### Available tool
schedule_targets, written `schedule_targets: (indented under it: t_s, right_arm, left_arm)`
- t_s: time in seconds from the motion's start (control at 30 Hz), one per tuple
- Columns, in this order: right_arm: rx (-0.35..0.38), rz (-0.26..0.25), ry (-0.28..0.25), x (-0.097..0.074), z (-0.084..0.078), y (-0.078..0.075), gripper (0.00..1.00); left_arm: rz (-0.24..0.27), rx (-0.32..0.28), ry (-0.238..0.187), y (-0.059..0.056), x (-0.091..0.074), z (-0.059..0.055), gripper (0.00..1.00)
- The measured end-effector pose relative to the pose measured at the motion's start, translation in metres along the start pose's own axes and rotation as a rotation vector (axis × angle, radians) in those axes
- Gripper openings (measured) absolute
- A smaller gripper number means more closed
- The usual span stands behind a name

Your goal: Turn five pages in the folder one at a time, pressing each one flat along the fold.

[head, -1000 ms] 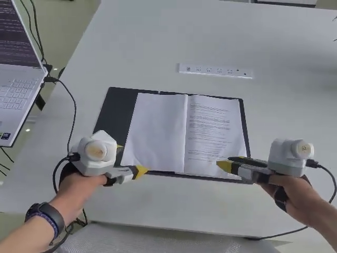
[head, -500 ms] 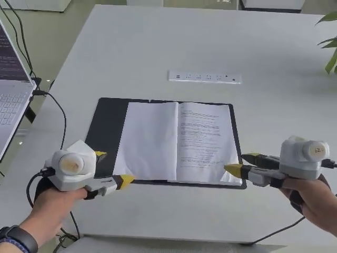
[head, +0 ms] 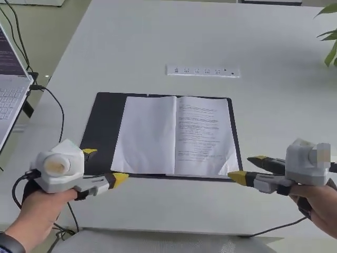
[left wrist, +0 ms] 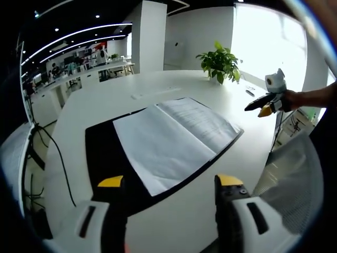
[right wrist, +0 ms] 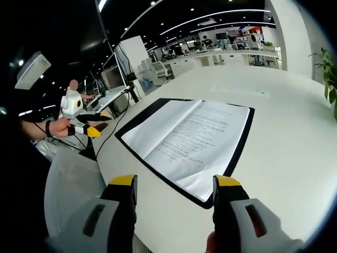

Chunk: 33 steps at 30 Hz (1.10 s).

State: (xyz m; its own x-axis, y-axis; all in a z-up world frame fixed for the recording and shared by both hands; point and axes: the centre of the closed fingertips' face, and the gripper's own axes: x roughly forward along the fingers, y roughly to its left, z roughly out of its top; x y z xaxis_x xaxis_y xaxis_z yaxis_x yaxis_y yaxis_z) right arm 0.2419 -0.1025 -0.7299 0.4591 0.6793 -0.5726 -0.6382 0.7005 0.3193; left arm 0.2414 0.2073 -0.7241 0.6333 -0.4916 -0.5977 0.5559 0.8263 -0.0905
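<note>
- The folder [head: 102, 132] lies open and flat in the middle of the white bench [head: 158, 37], right in front of the person
- A blank page [head: 145, 134] lies on its left side and a page with print [head: 202, 134] lies on its right side
- Both pages look flat, with the fold running between them
- I cannot tell how many of the 5 pages are turned, so I guess some turns are left
- The left gripper [head: 105, 165] hangs near the folder's left front corner, its jaws wide apart with nothing in them
- The right gripper [head: 246, 166] hangs just beside the right front corner, jaws also wide apart and bare
- No jaw touches the paper, so no page is being turned or pressed right now
- The bench is smooth and plain, with a white power strip [head: 202, 70] behind the folder
- A laptop [head: 10, 89] and a black cable [head: 55, 105] are off to the left
- The room is a big bright office with a green plant [left wrist: 218, 62], more desks and long lights on a dark ceiling
</note>
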Motion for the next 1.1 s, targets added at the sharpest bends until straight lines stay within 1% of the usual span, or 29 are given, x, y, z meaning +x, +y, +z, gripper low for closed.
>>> schedule_targets:
  t_s: [0.2,0.43,0.73,0.87,1.1]
  right_arm:
    - [-0.018,-0.016,0.015,-0.003,-0.005,0.001,0.63]
    - [-0.016,-0.021,0.012,-0.004,-0.007,0.002,0.65]
    - [0.000,-0.039,0.001,-0.006,-0.006,0.002,0.68]
    - [-0.002,-0.042,0.001,-0.008,-0.008,0.003,0.68]
    - [0.004,-0.052,-0.010,-0.014,-0.007,0.001,0.70]
  left_arm:
    - [0.003,-0.006,-0.015,-0.003,-0.002,0.002,0.71]
    - [-0.001,-0.007,-0.014,-0.006,-0.003,0.002,0.73]
    - [-0.003,-0.003,-0.016,-0.005,-0.003,0.005,0.74]
    - [-0.009,0.001,-0.015,-0.007,-0.002,0.009,0.74]
    - [-0.031,0.016,-0.019,-0.013,0.004,0.020,0.75]
